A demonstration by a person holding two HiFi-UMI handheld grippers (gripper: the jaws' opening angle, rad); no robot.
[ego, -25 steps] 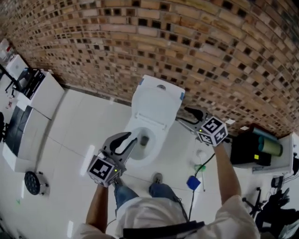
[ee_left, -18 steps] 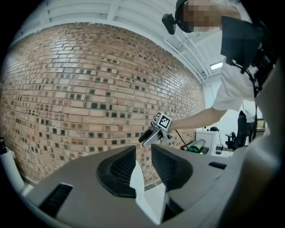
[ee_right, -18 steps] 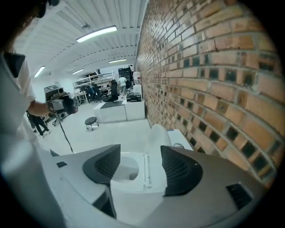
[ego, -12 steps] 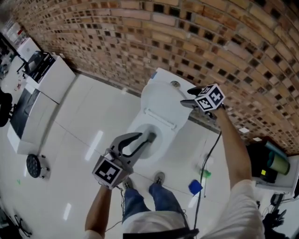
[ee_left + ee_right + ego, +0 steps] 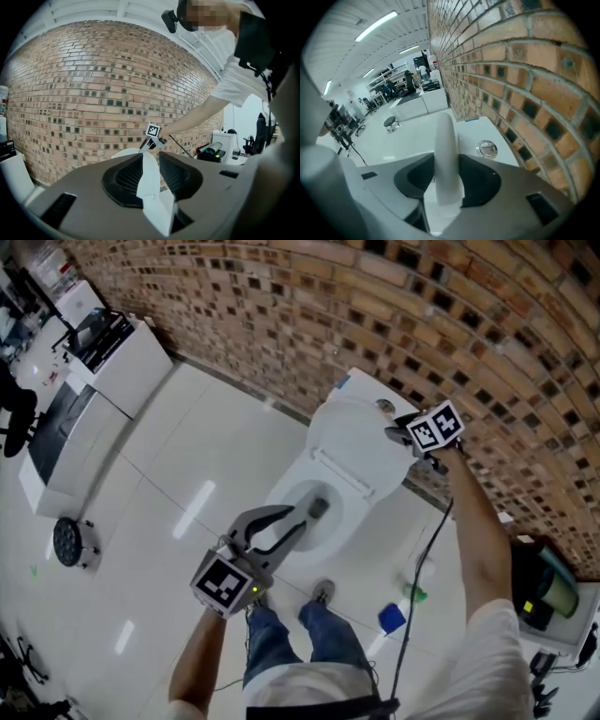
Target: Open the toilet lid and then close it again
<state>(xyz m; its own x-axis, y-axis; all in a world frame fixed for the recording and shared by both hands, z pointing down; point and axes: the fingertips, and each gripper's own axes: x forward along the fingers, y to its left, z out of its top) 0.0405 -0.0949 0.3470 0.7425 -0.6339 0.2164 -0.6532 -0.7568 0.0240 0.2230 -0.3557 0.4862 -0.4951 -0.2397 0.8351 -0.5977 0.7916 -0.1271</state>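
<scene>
White plastic, stiff but light and slick, the toilet lid (image 5: 361, 432) is pinched at its top rim between the just-closed jaws of our right gripper (image 5: 401, 434), while our left gripper (image 5: 302, 519) stays narrowly parted and empty.

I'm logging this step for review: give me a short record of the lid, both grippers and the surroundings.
toilet lid: raised, standing up in front of the tank
right gripper: jaws have just been closing; lid's top edge is between them, pads on it
left gripper: jaws slightly apart, holding nothing, over the front of the bowl
brick wall: behind the tank
</scene>
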